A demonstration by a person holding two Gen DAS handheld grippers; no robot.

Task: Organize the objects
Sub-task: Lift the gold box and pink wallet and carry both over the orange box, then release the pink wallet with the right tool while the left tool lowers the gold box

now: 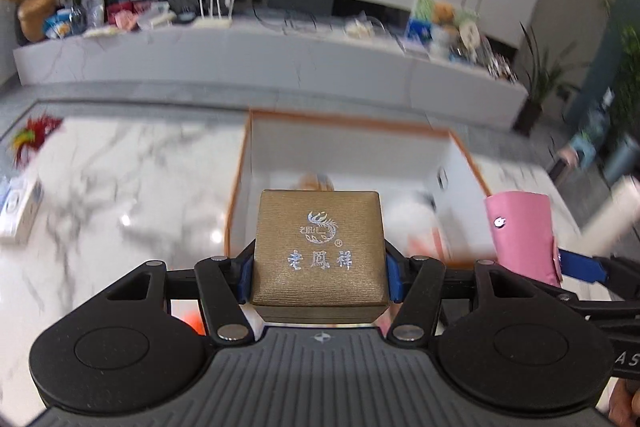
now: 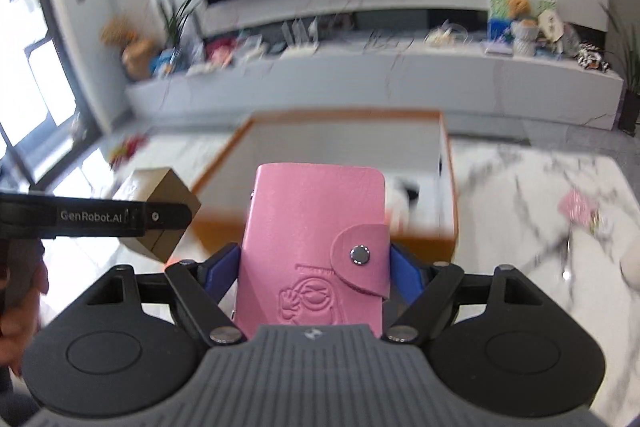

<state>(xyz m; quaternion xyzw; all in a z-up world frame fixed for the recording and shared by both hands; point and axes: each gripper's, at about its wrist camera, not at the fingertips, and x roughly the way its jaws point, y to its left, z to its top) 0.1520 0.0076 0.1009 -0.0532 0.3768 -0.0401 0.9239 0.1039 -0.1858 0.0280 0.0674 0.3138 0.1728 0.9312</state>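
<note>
— Fingers of my left gripper (image 1: pixel 318 267) squeeze a square gold jewellery box (image 1: pixel 318 247).
— And yours on the right?
— My right gripper (image 2: pixel 314 267) holds a pink leather card wallet (image 2: pixel 314 251), both above the white orange-edged box (image 2: pixel 448 187).

Both tongs, left (image 1: pixel 319 267) and right (image 2: pixel 314 263), tilt downward, side by side, each clamped on a load.

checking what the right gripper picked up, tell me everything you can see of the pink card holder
The pink card holder looks like soft faux leather, closed by a flap with a metal snap, a cartoon figure embossed below. It is held upright, clamped at both sides by the right gripper, lifted above the marble table, before the orange-rimmed box.
</note>
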